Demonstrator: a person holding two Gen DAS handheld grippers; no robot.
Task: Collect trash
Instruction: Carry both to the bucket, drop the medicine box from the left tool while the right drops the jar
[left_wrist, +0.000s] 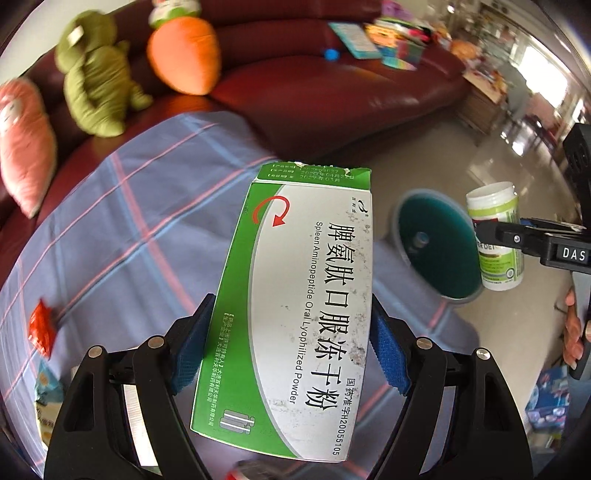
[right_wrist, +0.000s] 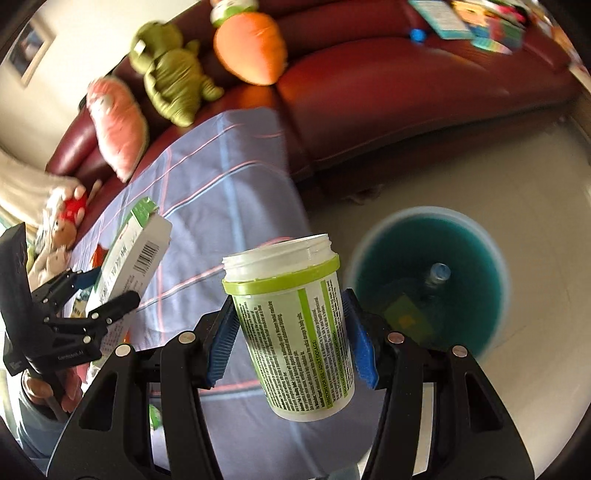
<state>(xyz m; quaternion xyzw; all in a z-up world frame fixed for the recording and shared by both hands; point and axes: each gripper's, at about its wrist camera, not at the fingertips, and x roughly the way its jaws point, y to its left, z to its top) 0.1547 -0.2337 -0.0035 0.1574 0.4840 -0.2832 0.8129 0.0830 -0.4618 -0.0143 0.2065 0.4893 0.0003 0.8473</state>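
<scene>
My left gripper (left_wrist: 291, 332) is shut on a green and white medicine box (left_wrist: 295, 295), held in the air over the blue checked cloth. My right gripper (right_wrist: 291, 336) is shut on a white open-topped plastic jar with a green label (right_wrist: 295, 328). The jar also shows in the left wrist view (left_wrist: 496, 236), and the box in the right wrist view (right_wrist: 136, 251). A blue-green round bin (right_wrist: 428, 280) stands on the floor to the right of the jar, with a bottle and a wrapper inside. It also shows in the left wrist view (left_wrist: 432, 240).
A table under a blue checked cloth (left_wrist: 129, 206) holds a red wrapper (left_wrist: 40, 325) and a packet (left_wrist: 48, 398). A dark red sofa (left_wrist: 332, 85) behind carries plush toys (left_wrist: 96, 74) and books. Pale tiled floor (right_wrist: 480, 177) surrounds the bin.
</scene>
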